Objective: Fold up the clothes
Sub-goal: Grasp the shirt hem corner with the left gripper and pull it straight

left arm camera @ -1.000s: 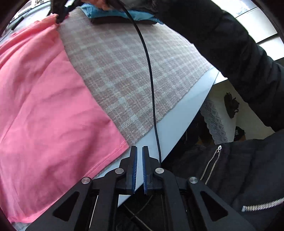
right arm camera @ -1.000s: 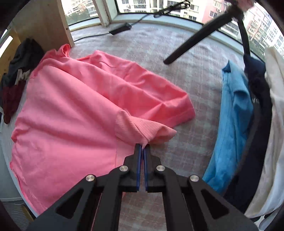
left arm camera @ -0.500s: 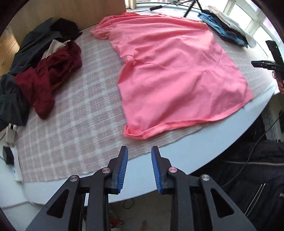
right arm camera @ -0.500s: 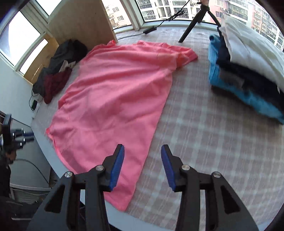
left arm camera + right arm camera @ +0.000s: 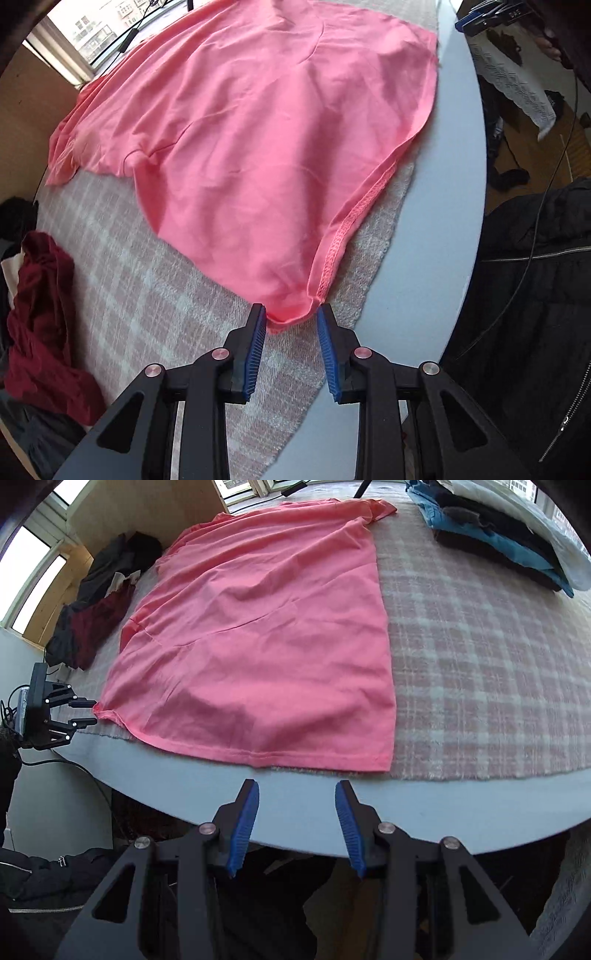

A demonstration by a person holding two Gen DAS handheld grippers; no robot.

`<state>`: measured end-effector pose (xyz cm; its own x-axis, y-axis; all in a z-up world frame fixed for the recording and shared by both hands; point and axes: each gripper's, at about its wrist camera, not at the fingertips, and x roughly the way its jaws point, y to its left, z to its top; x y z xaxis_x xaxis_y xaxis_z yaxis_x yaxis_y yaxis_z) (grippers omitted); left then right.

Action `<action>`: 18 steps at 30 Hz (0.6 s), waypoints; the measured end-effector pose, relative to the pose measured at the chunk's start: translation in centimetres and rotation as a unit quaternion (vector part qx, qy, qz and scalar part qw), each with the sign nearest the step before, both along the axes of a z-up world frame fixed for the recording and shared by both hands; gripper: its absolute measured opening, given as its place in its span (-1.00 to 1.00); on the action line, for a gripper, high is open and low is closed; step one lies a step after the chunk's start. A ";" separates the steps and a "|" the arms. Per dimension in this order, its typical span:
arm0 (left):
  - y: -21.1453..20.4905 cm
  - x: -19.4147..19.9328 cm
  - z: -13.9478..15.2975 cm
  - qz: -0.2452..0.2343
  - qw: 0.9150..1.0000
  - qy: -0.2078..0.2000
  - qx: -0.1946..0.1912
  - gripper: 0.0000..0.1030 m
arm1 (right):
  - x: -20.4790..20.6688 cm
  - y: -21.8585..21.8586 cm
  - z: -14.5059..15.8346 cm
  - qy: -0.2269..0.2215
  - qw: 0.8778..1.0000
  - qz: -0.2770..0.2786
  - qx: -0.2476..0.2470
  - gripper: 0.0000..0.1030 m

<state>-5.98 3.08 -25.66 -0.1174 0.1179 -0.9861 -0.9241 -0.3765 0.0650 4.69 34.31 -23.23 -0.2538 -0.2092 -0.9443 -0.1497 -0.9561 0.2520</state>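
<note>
Half a second ago the left tongs hung back from the counter with the pink shirt lying well ahead of them; now they have come in so that the shirt's near hem corner sits right between their blue pads, which stand apart on either side of the cloth and have not closed on it. The right tongs were over the checked cloth beside the shirt's edge half a second ago; now they have drawn back off the counter's pale rim, wide open and holding nothing, with the shirt's hem just ahead across the rim. The shirt lies spread flat on the checked cloth, its hem along the near edge of the counter and its sleeves toward the window. From the right wrist view the left tongs show at the shirt's far hem corner, one finger on each side of it. A heap of dark and maroon clothes lies beyond that corner, and a stack of folded clothes sits well apart on the other side.
</note>
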 end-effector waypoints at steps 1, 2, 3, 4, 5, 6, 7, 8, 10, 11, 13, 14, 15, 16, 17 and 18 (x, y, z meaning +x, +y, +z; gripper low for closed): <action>0.2 -0.1 0.1 -0.007 1.000 -0.003 0.005 -0.47 | 0.2 0.2 0.0 -0.003 1.000 -0.007 -0.001 -0.17; 0.4 -0.1 0.0 -0.012 1.000 -0.006 0.001 -0.47 | 0.3 0.4 -0.1 -0.006 1.000 -0.014 -0.003 -0.17; 0.6 -0.1 -0.2 -0.018 1.000 -0.009 -0.004 -0.47 | 0.3 0.6 0.0 -0.007 1.000 -0.021 0.000 -0.17; 0.7 -0.1 -0.4 -0.024 1.000 -0.012 -0.009 -0.52 | 0.2 0.9 0.0 -0.007 1.000 -0.024 0.003 -0.17; 0.8 -0.1 -0.6 -0.023 1.000 -0.016 -0.013 -0.74 | 0.2 1.1 0.0 -0.006 1.000 -0.026 0.006 -0.17; 0.8 -0.1 -0.8 -0.022 0.999 -0.019 -0.017 -0.86 | 0.1 1.3 0.0 -0.006 1.000 -0.025 0.011 -0.17; 0.7 -0.2 -0.8 -0.015 0.999 -0.021 -0.019 -0.99 | 0.1 1.6 -0.1 -0.006 1.000 -0.022 0.017 -0.17; 0.6 -0.3 -0.8 -0.005 1.000 -0.022 -0.017 -0.99 | 0.1 1.8 -0.1 -0.006 1.000 -0.018 0.024 -0.17; 0.4 -0.6 -0.7 0.015 1.000 -0.024 -0.012 -0.99 | 0.3 2.2 -0.5 -0.006 0.999 -0.005 0.035 -0.17; 0.3 -0.6 -0.4 0.024 0.999 -0.021 -0.009 -0.99 | 0.4 2.4 -0.6 -0.006 0.999 0.002 0.041 -0.17; 0.2 -0.9 0.3 0.043 0.999 -0.016 -0.002 -0.99 | 0.6 2.6 -1.2 -0.008 0.998 0.021 0.056 -0.16; 0.2 -1.2 1.0 0.059 0.998 -0.007 0.004 -0.99 | 0.5 2.4 -1.4 -0.005 0.998 0.033 0.061 -0.16; 0.1 -1.5 1.7 0.075 0.997 0.002 0.009 -0.99 | 0.4 2.3 -1.6 -0.002 0.997 0.044 0.066 -0.16; 0.1 -1.8 2.4 0.091 0.996 0.012 0.015 -0.99 | 0.3 2.1 -1.8 0.002 0.996 0.056 0.071 -0.16; 0.0 -2.3 3.2 0.112 0.993 0.013 0.024 -0.99 | 0.1 2.0 -2.0 0.005 0.995 0.068 0.076 -0.16; 0.0 -2.7 3.9 0.133 0.991 0.009 0.032 -0.99 | -0.2 1.8 -2.3 0.006 0.993 0.080 0.082 -0.16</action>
